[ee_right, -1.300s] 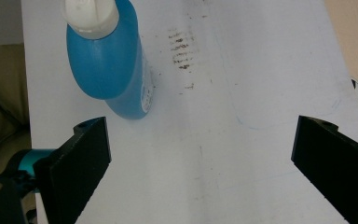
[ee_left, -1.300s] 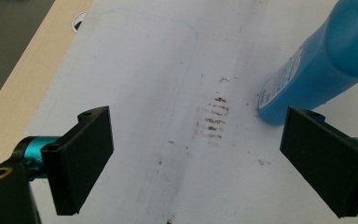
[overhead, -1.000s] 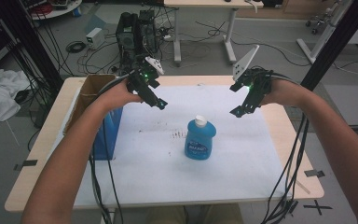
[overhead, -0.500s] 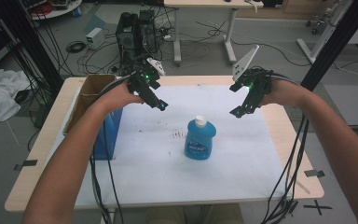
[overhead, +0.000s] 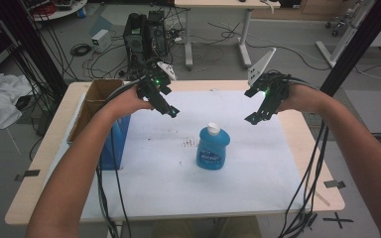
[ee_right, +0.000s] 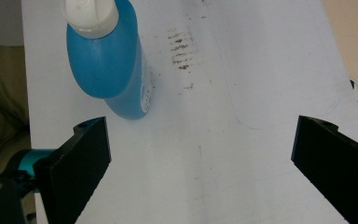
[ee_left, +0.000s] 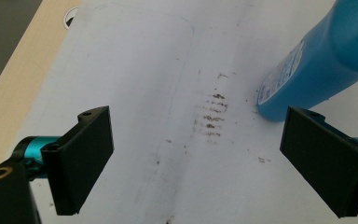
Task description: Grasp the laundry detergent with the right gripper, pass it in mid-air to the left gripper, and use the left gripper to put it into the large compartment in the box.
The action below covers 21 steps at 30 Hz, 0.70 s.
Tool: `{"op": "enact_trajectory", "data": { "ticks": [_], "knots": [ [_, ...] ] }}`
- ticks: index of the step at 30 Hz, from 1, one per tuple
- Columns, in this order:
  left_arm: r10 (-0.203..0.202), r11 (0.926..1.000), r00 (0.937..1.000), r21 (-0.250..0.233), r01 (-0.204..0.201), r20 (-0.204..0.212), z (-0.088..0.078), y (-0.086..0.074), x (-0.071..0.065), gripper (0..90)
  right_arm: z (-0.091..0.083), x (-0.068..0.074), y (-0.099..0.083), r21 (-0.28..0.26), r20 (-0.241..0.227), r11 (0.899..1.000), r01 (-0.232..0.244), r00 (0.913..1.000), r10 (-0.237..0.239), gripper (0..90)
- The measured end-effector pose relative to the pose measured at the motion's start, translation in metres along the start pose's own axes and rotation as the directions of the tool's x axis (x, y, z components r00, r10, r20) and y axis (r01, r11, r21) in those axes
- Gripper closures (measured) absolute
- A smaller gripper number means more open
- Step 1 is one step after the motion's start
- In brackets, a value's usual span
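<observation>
Fingers (ee_left: 88,161) of the left gripper (overhead: 171,112) stand spread wide with nothing between them, and the fingers (ee_right: 81,170) of the right gripper (overhead: 252,119) are just as wide and bare. Both grippers hover above the worktop (overhead: 297,134), one on each side of the blue bottle (overhead: 213,148) and a little beyond it, well apart from it and from each other.

That bottle stands upright near the middle of the white sheet (overhead: 168,183) that covers the worktop, its white cap (overhead: 213,130) shut on top. A patch of brown smears (overhead: 191,144) lies just beside the bottle on its left. A cardboard box (overhead: 92,106) with a blue front sits farther left of the bottle, at the worktop's edge.

By its look the bottle is smooth plastic, probably slick under hard pads, and its walls would likely give a little if squeezed hard. How full it is cannot be told, so its weight is a guess; it may be bottom-heavy. The flatter faces of the body below the shoulder seem the safest place to take hold, with the fingers across the narrow way. Gripping the cap alone risks it popping open or the bottle swinging.
</observation>
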<state>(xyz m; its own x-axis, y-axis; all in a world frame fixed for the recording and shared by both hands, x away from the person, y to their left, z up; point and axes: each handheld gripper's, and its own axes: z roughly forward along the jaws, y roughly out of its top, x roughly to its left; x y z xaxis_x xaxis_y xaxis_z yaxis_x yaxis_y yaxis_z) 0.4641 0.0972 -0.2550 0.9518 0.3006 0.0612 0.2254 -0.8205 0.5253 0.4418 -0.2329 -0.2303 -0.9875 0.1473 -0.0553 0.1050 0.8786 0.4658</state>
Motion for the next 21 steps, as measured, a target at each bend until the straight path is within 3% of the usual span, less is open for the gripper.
{"op": "enact_trajectory", "data": {
  "ticks": [1,3,4,6,9,13,16,18,21],
  "knots": [
    [-0.024,0.9994,0.9997,-0.023,0.024,-0.005,0.002,-0.001,-0.001,9.5,0.001,0.0,0.0,0.0,0.0,1.0,0.002,1.0,-0.002,3.5],
    [-0.006,1.0,1.0,-0.003,0.006,0.003,0.002,-0.001,0.0,9.6,0.001,0.0,0.0,-0.001,-0.003,1.0,0.004,1.0,-0.004,3.5],
    [-0.041,0.9987,0.9992,-0.031,0.041,0.002,0.004,-0.001,-0.002,9.6,0.001,0.0,0.0,0.002,-0.005,1.0,0.004,1.0,-0.004,3.5],
    [-0.037,0.9988,0.9993,-0.031,0.037,0.003,0.004,-0.001,-0.001,9.6,0.002,0.0,0.0,0.002,-0.008,1.0,0.009,0.9999,-0.008,3.5],
    [0.001,1.0,0.9999,0.007,-0.001,0.011,0.002,0.0,0.001,9.5,0.002,0.001,-0.001,0.001,-0.007,1.0,0.009,0.9999,-0.009,3.5],
    [-0.033,0.9992,0.9993,-0.023,0.034,0.018,0.006,0.0,-0.002,9.6,0.003,0.005,-0.003,-0.006,-0.017,1.0,-0.011,0.9998,0.011,3.5],
    [0.006,0.9999,0.9998,0.011,-0.006,0.017,0.004,0.001,0.001,9.6,0.005,0.008,-0.006,-0.009,-0.023,1.0,-0.017,0.9996,0.016,3.5],
    [-0.01,0.9999,0.9998,-0.007,0.01,0.017,0.006,0.001,-0.001,9.6,0.006,0.01,-0.009,-0.014,-0.021,1.0,-0.025,0.9995,0.024,3.5],
    [0.006,1.0,0.9998,0.007,-0.006,0.019,0.005,0.001,0.0,9.6,0.008,0.013,-0.013,-0.025,-0.022,0.999,-0.033,0.9992,0.032,3.5]
  ]
}}
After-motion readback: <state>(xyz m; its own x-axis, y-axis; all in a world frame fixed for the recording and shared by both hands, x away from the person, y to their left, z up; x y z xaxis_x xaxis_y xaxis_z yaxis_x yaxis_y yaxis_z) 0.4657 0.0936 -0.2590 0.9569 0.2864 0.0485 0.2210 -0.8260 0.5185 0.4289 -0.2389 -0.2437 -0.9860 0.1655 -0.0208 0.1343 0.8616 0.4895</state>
